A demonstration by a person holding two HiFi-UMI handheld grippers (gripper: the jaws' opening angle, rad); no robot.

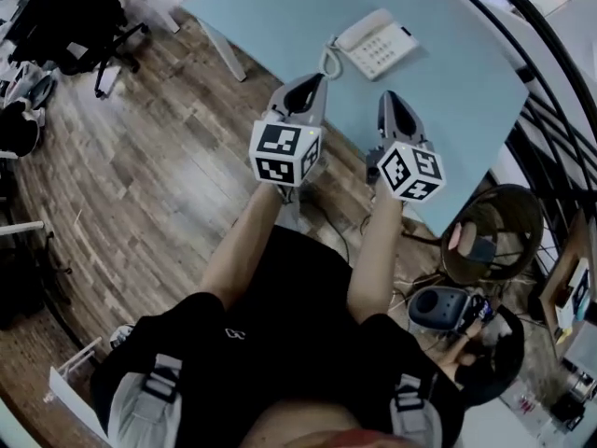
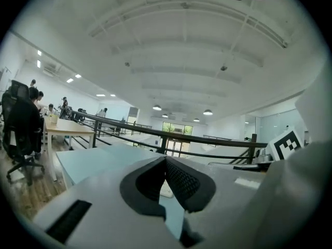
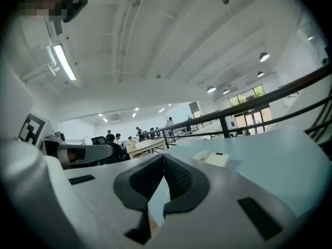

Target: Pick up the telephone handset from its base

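White handset [image 1: 362, 28] sits on its base [image 1: 384, 52], far across the pale-blue worktop [image 1: 280, 17]. Left tongs [image 1: 312, 80] and right tongs [image 1: 390, 99] both closed, empty, well short. Whole pickup remains!

Left gripper [image 2: 166, 162] seen with jaws closed tip to tip, nothing held between them, pale blue tabletop [image 2: 98, 160] spread beneath, small white object [image 2: 166, 190] glimpsed behind the jaws, black railing [image 2: 207, 141] stretched across beyond, marker cube [image 2: 286, 143] seen at right, desk [image 2: 65, 127] with seated people at far left
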